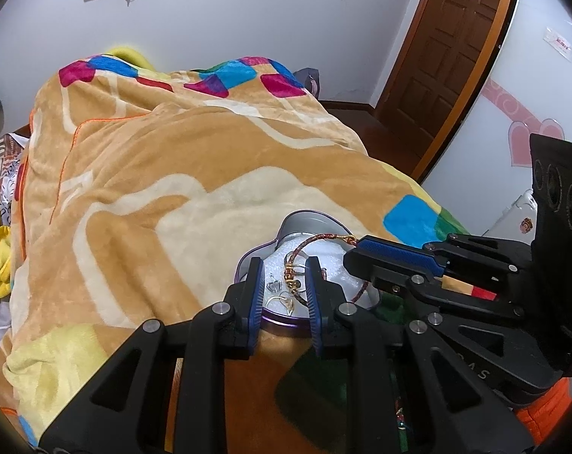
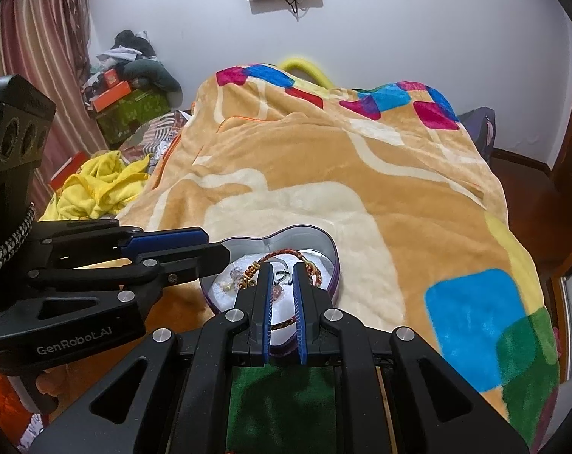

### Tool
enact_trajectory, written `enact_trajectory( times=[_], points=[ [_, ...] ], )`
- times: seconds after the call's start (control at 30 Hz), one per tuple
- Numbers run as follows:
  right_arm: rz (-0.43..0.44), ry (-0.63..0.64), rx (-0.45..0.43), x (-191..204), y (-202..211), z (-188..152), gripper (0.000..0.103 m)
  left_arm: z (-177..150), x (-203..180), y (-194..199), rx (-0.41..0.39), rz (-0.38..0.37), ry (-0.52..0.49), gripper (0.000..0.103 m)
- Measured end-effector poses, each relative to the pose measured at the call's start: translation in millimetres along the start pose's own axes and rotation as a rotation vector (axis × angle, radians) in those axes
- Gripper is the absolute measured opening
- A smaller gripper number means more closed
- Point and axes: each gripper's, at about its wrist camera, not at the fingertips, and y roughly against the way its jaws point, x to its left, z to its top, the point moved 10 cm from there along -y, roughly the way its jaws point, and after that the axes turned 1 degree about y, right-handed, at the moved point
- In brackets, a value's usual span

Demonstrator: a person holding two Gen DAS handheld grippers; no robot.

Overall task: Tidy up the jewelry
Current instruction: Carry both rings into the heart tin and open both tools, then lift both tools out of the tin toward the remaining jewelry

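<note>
A purple heart-shaped tin [image 1: 304, 217] [image 2: 286, 236] with a white lining sits on the blanket, close in front of both grippers. A red and gold braided bracelet [image 1: 323, 237] [image 2: 286, 252] arches inside it, beside small earrings [image 1: 274, 285] and a silver ring [image 2: 282, 276]. My left gripper [image 1: 284, 265] [image 2: 225, 253] hovers over the tin's near left side, jaws slightly apart, with nothing pressed between the pads. My right gripper [image 2: 282, 270] [image 1: 348, 257] points into the tin with its jaws almost together. The bracelet curves around its tips, and one strand lies under the narrow gap.
An orange and cream blanket [image 1: 172, 189] with coloured squares covers the bed. Yellow cloth [image 2: 96, 185] and stacked boxes [image 2: 130, 109] lie at the far left. A wooden door [image 1: 448, 49] stands at the right. A green patch of blanket [image 2: 278, 397] lies under the right gripper.
</note>
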Motion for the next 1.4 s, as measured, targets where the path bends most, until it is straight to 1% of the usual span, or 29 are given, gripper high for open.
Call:
enact_trajectory(
  times=[0.13,0.3,0.4,0.6,0.73,0.9,1.03,1.23,1.4],
  points=[
    [-0.007,-0.006,0.001,1,3,0,0.013,1,0,5,0.0,0.013,-0.003,0.02],
    [-0.026,-0.004,-0.022,1,14,2,0.025,3,-3,20,-0.024,0.028,-0.01,0.02],
    [-0.037,-0.003,-0.043,2,24,5,0.029,5,-6,32,-0.042,0.038,-0.018,0.02],
    [-0.06,-0.001,-0.083,4,49,9,0.03,5,-15,57,-0.075,0.056,-0.038,0.023],
    [-0.075,-0.006,-0.104,3,64,7,0.03,2,-22,73,-0.094,0.062,-0.048,0.034],
    [-0.089,-0.019,-0.112,1,79,-3,0.03,-8,-32,85,-0.095,0.067,-0.062,0.034],
    [-0.097,-0.025,-0.103,2,85,-13,0.03,-22,-38,89,-0.078,0.059,-0.064,0.035],
    [-0.104,-0.042,-0.082,1,89,-31,0.031,-50,-48,81,-0.02,0.042,-0.072,0.035],
    [-0.081,-0.078,-0.037,1,83,-55,0.031,-70,-52,75,0.012,0.038,-0.067,0.035]
  ],
)
